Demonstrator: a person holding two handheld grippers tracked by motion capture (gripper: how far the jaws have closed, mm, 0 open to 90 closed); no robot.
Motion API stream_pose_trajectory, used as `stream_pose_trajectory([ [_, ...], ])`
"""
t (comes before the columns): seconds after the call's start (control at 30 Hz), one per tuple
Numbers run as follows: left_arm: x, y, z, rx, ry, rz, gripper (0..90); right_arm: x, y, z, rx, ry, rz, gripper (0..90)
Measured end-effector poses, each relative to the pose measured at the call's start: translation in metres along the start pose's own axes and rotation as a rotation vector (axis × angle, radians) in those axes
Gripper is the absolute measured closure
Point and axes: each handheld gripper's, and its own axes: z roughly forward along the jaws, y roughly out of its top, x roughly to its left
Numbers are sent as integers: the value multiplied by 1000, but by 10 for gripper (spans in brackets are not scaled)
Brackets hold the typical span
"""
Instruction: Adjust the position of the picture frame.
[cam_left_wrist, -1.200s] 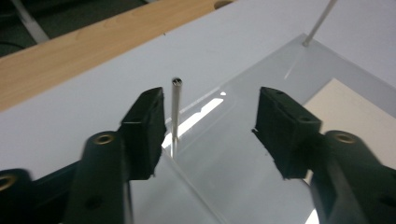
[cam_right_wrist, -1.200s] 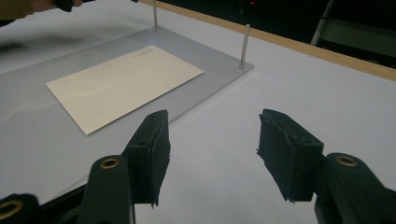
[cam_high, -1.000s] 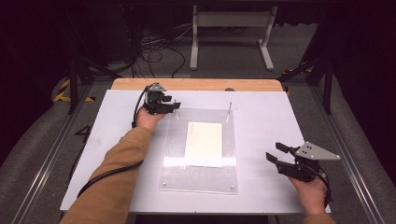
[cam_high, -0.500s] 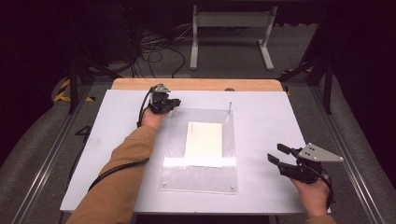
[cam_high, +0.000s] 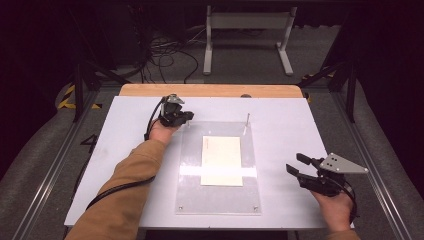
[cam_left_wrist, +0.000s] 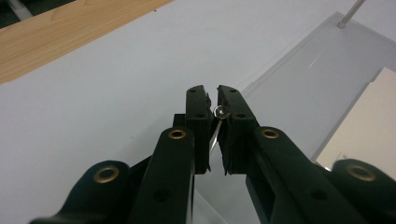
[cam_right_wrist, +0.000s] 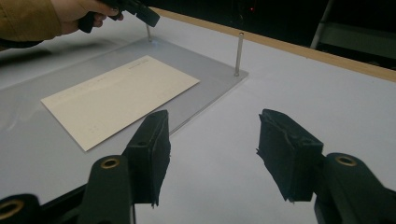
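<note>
Left claw (cam_left_wrist: 213, 133) is pinched on the near-left pin (cam_left_wrist: 218, 122) of the clear plate (cam_high: 220, 200) — a pull-out or seating step, I judge, calling for a straight vertical move. Right claw (cam_high: 302, 168) waits wide open over the counter (cam_high: 125, 130). Two upright pins — the other (cam_high: 247, 121) far-right — and one card (cam_high: 221, 160) on the plate.

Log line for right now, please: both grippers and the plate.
left gripper: shut on far-left pin | right gripper: open, idle | clear plate: flat, card on it

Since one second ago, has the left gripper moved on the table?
Yes. The left gripper has shifted slightly toward the table's far edge, and its jaws now close on the far-left metal pin of the clear plate.
</note>
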Motion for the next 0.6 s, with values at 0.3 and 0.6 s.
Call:
stream_pose_trajectory([
  [0.3, -20, 0, 5, 15, -41, 18, 833, 0, 0, 0, -5, 6, 8, 429],
  [0.6, -22, -5, 3, -11, -45, 20, 833, 0, 0, -1, -4, 5, 10, 427],
])
